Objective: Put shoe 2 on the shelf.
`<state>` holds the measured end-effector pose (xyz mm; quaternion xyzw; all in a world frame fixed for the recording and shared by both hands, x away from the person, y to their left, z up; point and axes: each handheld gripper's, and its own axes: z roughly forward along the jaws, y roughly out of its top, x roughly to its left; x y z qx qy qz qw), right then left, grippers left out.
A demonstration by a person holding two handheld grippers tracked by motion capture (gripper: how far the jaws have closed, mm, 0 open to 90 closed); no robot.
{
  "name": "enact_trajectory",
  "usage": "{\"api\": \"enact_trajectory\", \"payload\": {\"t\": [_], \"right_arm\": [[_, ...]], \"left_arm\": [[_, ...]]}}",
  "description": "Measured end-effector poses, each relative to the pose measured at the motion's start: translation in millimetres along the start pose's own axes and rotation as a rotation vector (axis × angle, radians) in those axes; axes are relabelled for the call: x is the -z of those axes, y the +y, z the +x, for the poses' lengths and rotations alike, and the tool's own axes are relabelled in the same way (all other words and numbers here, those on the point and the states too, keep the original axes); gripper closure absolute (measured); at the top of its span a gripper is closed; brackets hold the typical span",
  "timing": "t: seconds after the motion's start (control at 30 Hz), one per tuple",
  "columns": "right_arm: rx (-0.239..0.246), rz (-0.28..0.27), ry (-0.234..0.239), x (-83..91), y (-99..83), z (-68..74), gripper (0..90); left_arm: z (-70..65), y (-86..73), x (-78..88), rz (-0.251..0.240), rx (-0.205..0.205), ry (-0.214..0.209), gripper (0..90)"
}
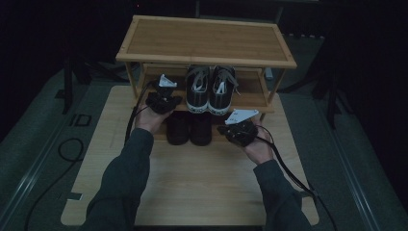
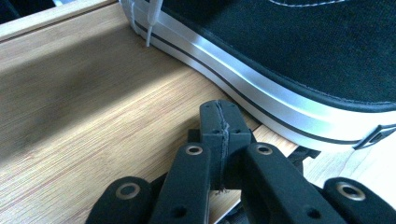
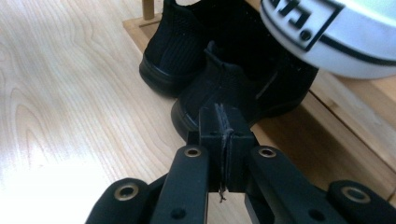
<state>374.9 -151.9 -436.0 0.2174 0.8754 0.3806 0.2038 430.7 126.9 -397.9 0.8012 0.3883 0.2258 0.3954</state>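
A wooden rack [image 1: 207, 41] on the table [image 1: 192, 183] carries sneakers [image 1: 210, 89] above black shoes [image 1: 189, 127].

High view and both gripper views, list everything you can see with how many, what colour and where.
Bamboo two-shelf shoe rack: one, light brown, at the table's far edge.
Black canvas sneakers with white rubber soles: two, a pair, on the rack's middle shelf, heels toward the person.
All-black low shoes: two, a pair, side by side below the sneakers, in front of the rack.
Pale wooden table: one, under the rack and shoes.
Black cable: one, on the grey floor at the left.
Left gripper: one, black, jaws shut, empty, beside the sneaker's sole.
Right gripper: one, black, jaws shut, empty, pointing at the black shoes.
Dark sleeves: two, entering from the bottom.
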Motion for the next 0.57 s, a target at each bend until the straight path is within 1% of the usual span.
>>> {"api": "enact_trajectory", "payload": {"t": [0.17,0.2,0.33,0.57], "right_arm": [[-0.013,0.005,0.002,-1.1,-5.9,-0.8,88.5],[-0.018,0.018,0.002,-2.2,-10.0,-1.2,88.5],[-0.027,0.027,0.004,-3.1,-15.1,-1.5,88.8],[-0.038,0.037,0.008,-4.0,-20.7,-1.4,89.1]], "left_arm": [[0.4,-0.2,0.0,-0.002,0.002,-0.003,90.0],[0.4,-0.2,0.0,-0.001,0.002,-0.003,90.0],[0.6,-0.1,0.0,-0.001,0.003,-0.004,90.0],[1.2,-0.3,-0.1,-0.004,0.004,-0.01,90.0]]}}
